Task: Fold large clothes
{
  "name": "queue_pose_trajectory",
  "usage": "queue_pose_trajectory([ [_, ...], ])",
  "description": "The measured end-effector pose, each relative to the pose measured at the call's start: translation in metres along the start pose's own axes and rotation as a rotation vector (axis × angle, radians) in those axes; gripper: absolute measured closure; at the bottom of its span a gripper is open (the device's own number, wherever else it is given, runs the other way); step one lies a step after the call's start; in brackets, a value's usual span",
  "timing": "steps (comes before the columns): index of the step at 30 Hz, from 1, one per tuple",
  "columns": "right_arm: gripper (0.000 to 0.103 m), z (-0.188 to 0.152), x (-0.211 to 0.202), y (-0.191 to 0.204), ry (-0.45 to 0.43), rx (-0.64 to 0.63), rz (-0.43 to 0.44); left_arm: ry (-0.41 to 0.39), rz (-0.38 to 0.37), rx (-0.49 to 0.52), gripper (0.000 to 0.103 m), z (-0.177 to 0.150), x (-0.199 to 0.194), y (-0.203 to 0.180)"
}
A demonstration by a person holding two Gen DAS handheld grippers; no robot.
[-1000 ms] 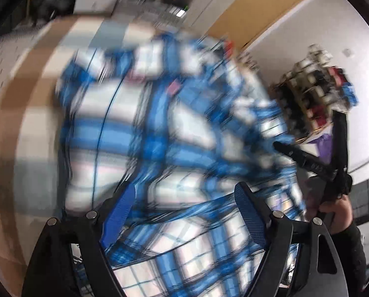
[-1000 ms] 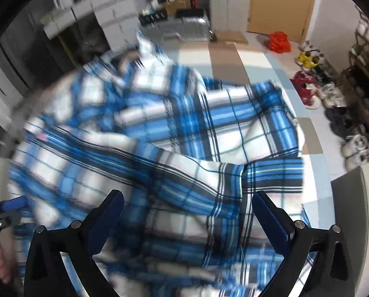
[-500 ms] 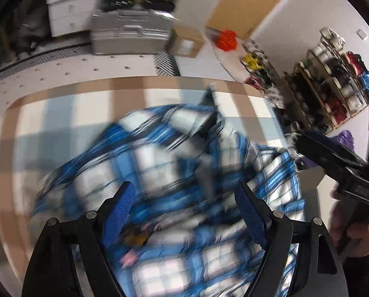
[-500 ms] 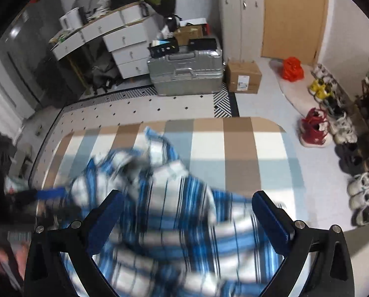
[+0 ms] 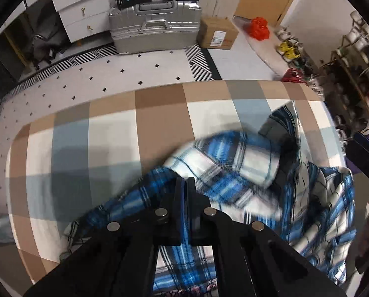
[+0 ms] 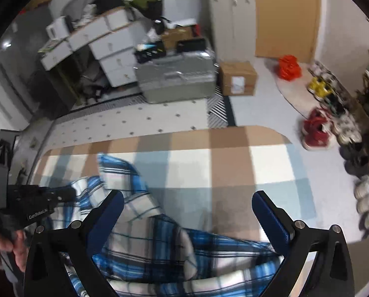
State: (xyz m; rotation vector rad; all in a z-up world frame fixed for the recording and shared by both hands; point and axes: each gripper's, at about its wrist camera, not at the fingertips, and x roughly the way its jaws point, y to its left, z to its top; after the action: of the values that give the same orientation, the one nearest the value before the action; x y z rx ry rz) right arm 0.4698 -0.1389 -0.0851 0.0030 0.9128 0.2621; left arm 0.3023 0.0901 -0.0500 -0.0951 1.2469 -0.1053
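- Plainly, the blue plaid shirt [image 5: 234, 170] lay crumpled in a loose heap on the checked tabletop [image 5: 110, 133], bunched toward the near right of that surface, with one part standing up in a peak.
- No flat panel, straight edge or clean crease showed anywhere, so by my reading the folding had barely begun: the shirt first needed spreading out, then every fold remained.
- The left tool [image 5: 185, 185] had its jaws pressed together with no gap between them; its tips sat at the shirt's near edge, though whether cloth was pinched between them could not be told.
- The right tool [image 6: 187, 204] stood wide open above the shirt, holding nothing, its blue fingers [image 6: 110, 208] clear of the fabric.
- Beyond the tabletop lay a patterned rug [image 5: 90, 74], a silver suitcase [image 5: 157, 27], a cardboard box [image 5: 219, 33] and rows of shoes [image 6: 357, 173].
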Motion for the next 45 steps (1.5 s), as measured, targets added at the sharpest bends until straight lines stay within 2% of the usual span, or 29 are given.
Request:
queue_pose_trajectory([
  [2, 0.000, 0.000, -0.002, 0.006, -0.010, -0.008, 0.010, -0.012, 0.001, -0.003, 0.103, -0.002, -0.002, 0.001],
  [4, 0.000, 0.000, -0.003, 0.013, -0.006, -0.004, 0.039, -0.055, -0.068, -0.029, 0.103, 0.002, -0.013, -0.002],
  [6, 0.000, -0.001, -0.006, 0.019, -0.022, -0.007, 0.059, -0.113, -0.194, -0.039, 0.103, 0.006, -0.029, -0.009],
  [7, 0.000, -0.001, -0.007, 0.021, -0.030, -0.009, 0.056, -0.118, -0.226, -0.035, 0.101, 0.007, -0.032, -0.013],
  [8, 0.000, -0.001, -0.008, 0.021, -0.037, -0.010, 0.050, -0.112, -0.244, -0.018, 0.094, 0.009, -0.034, -0.020],
  [9, 0.000, -0.001, -0.009, 0.019, -0.047, -0.007, 0.037, -0.095, -0.228, 0.011, 0.065, 0.011, -0.034, -0.032],
  [10, 0.000, -0.001, -0.010, 0.016, -0.054, 0.000, 0.027, -0.085, -0.205, 0.022, 0.024, 0.017, -0.028, -0.041],
  [11, 0.000, -0.001, -0.012, 0.011, -0.064, 0.014, 0.021, -0.073, -0.180, 0.043, 0.015, 0.017, -0.025, -0.051],
  [12, 0.000, -0.001, -0.014, 0.003, -0.075, 0.033, 0.021, -0.077, -0.169, 0.073, 0.015, 0.018, -0.023, -0.061],
  [15, 0.000, -0.003, -0.022, -0.014, -0.098, 0.049, 0.002, -0.089, -0.039, 0.156, 0.015, 0.024, -0.011, -0.077],
  [18, 0.000, -0.006, -0.034, -0.028, -0.133, 0.031, -0.010, -0.038, 0.110, 0.212, 0.015, 0.029, 0.015, -0.084],
  [20, 0.000, -0.009, -0.039, -0.033, -0.144, 0.022, -0.001, -0.035, 0.175, 0.223, 0.015, 0.029, 0.023, -0.082],
  [21, 0.000, -0.010, -0.040, -0.036, -0.145, 0.011, -0.005, -0.031, 0.188, 0.225, 0.015, 0.031, 0.028, -0.082],
  [23, 0.000, -0.014, -0.039, -0.041, -0.135, 0.004, -0.010, -0.022, 0.154, 0.233, 0.015, 0.029, 0.028, -0.081],
  [24, 0.000, -0.016, -0.038, -0.044, -0.131, 0.007, -0.003, -0.010, 0.163, 0.251, 0.015, 0.030, 0.033, -0.084],
  [28, 0.000, -0.024, -0.036, -0.049, -0.119, 0.001, -0.004, -0.010, 0.318, 0.341, 0.015, 0.030, 0.044, -0.089],
  [29, 0.000, -0.026, -0.035, -0.050, -0.113, -0.004, -0.002, -0.002, 0.320, 0.338, 0.015, 0.031, 0.045, -0.086],
  [30, 0.000, -0.028, -0.035, -0.050, -0.109, -0.009, -0.003, 0.004, 0.288, 0.310, 0.018, 0.033, 0.044, -0.079],
  [32, 0.000, -0.031, -0.035, -0.049, -0.103, -0.030, -0.011, 0.006, 0.247, 0.248, 0.038, 0.036, 0.038, -0.064],
  [34, 0.000, -0.033, -0.035, -0.049, -0.098, -0.042, -0.024, 0.011, 0.226, 0.213, 0.088, 0.036, 0.034, -0.055],
  [35, 0.000, -0.034, -0.035, -0.049, -0.098, -0.040, -0.017, 0.007, 0.228, 0.199, 0.096, 0.036, 0.031, -0.045],
  [38, 0.000, -0.037, -0.037, -0.044, -0.092, -0.050, -0.026, -0.052, 0.143, 0.107, 0.098, 0.026, 0.013, -0.026],
  [41, 0.000, -0.038, -0.040, -0.035, -0.089, -0.069, -0.022, -0.135, 0.103, 0.067, 0.101, 0.011, -0.009, -0.016],
  [43, 0.000, -0.036, -0.042, -0.025, -0.089, -0.080, -0.016, -0.169, 0.097, 0.066, 0.101, 0.000, -0.023, -0.015],
  [45, 0.000, -0.033, -0.044, -0.015, -0.090, -0.085, -0.007, -0.176, 0.052, 0.024, 0.102, -0.012, -0.033, -0.008],
])
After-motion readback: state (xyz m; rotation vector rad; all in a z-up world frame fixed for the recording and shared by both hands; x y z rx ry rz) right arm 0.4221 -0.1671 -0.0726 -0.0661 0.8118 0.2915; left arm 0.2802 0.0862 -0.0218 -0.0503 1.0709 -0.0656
